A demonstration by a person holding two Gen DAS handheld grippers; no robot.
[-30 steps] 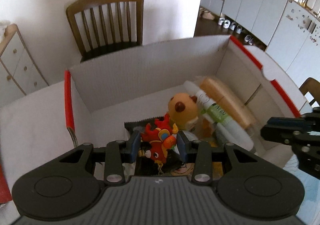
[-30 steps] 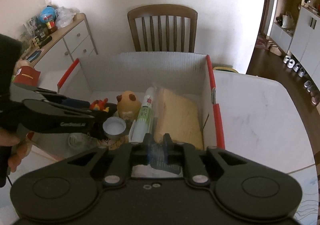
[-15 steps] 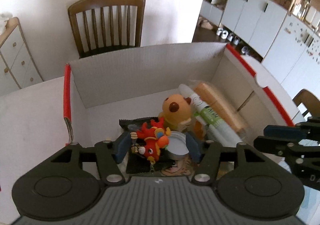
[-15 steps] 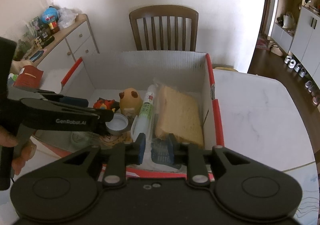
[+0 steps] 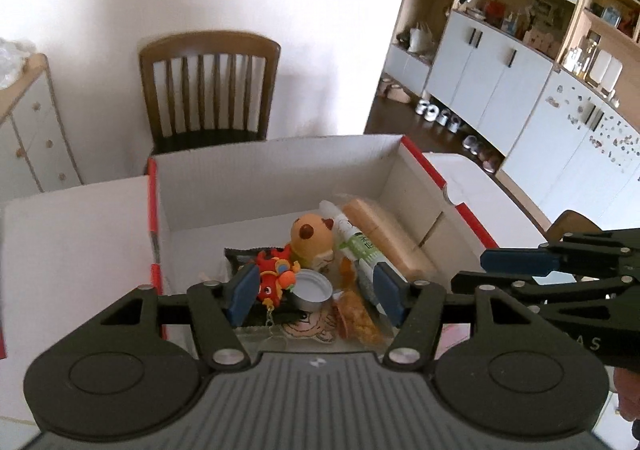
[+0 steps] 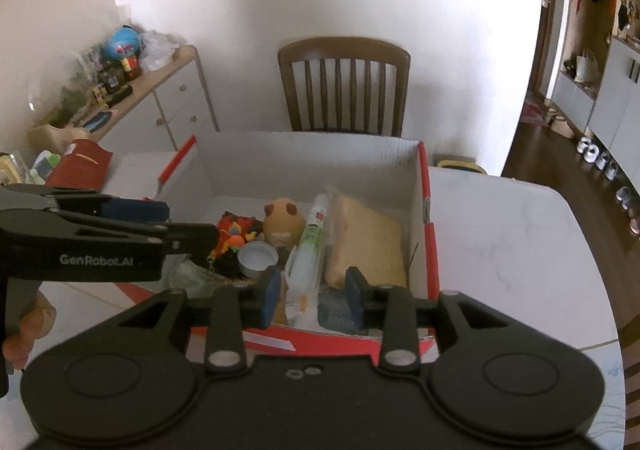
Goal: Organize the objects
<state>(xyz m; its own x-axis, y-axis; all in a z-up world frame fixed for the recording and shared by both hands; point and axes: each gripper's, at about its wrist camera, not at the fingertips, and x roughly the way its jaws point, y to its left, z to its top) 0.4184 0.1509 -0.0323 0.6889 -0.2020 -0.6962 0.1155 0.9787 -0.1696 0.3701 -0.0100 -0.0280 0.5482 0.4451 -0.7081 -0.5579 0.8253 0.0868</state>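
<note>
Left gripper (image 5: 314,296) gaping wide over box (image 5: 280,166), red toy (image 5: 274,276) lying inside, right gripper (image 6: 312,296) hovering wide, holding nothing

White corrugated cardboard box (image 5: 280,166) with red edge strips. Red-and-orange plush keychain toy (image 5: 274,278) with blue and yellow patches. Tan round plush head (image 5: 311,236) with dark brown ears. White tube (image 5: 356,242) with green label. Pale orange-tan wrapped block (image 5: 384,234). White round lid (image 5: 312,284), grey inside. Black snack packet (image 5: 240,258). Dark brown slatted wooden chair (image 5: 208,86). White marble-veined tabletop (image 6: 500,242). Black grippers, blue finger pads (image 5: 242,292).
</note>
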